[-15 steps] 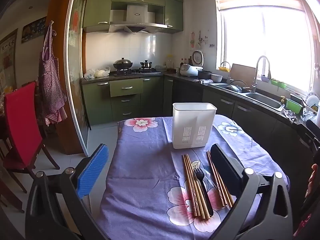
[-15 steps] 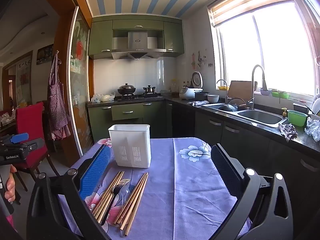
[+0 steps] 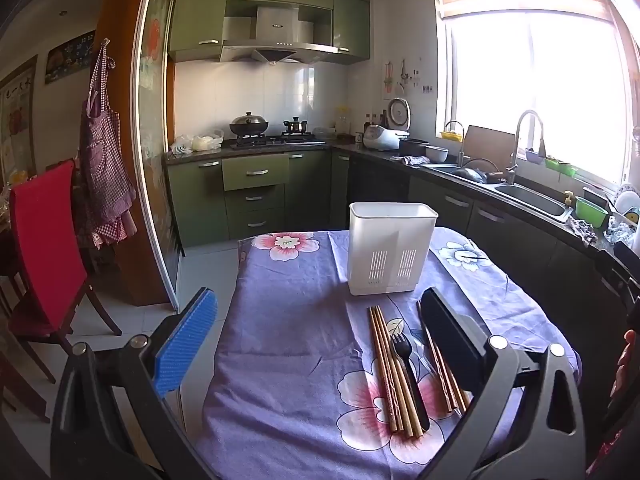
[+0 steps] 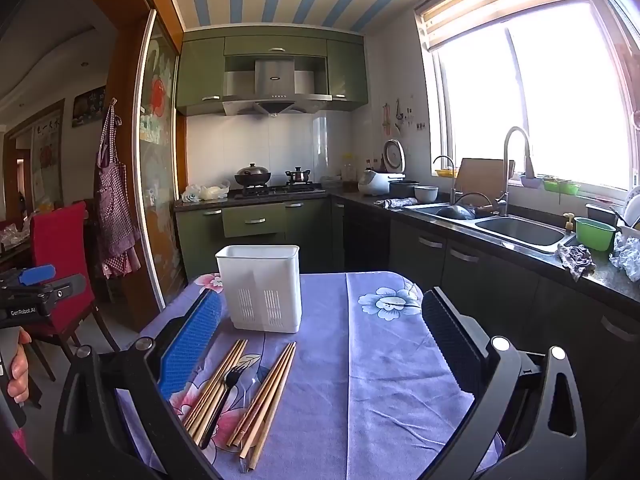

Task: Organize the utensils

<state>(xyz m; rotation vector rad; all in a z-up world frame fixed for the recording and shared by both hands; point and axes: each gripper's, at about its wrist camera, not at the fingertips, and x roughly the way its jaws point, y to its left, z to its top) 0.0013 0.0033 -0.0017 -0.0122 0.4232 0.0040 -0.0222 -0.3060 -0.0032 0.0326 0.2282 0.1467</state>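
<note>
A white utensil holder [image 3: 390,252] stands upright on the purple flowered tablecloth [image 3: 296,320]; it also shows in the right wrist view [image 4: 262,286]. In front of it lie two bundles of wooden chopsticks [image 3: 390,372] with a black plastic fork [image 3: 404,364] between them. The right wrist view shows the chopsticks [image 4: 266,390] and the fork [image 4: 224,392]. My left gripper [image 3: 320,344] is open and empty, above the cloth, its right finger over the right bundle. My right gripper [image 4: 322,344] is open and empty, right of the utensils.
A red chair [image 3: 44,240] stands left of the table. Green cabinets, a stove [image 3: 272,136] and a counter with a sink [image 3: 532,200] run behind and along the right. The table edge drops off at the left [image 3: 236,292].
Both views have shifted only slightly; the utensils and the holder lie as before. Both grippers stay open.
</note>
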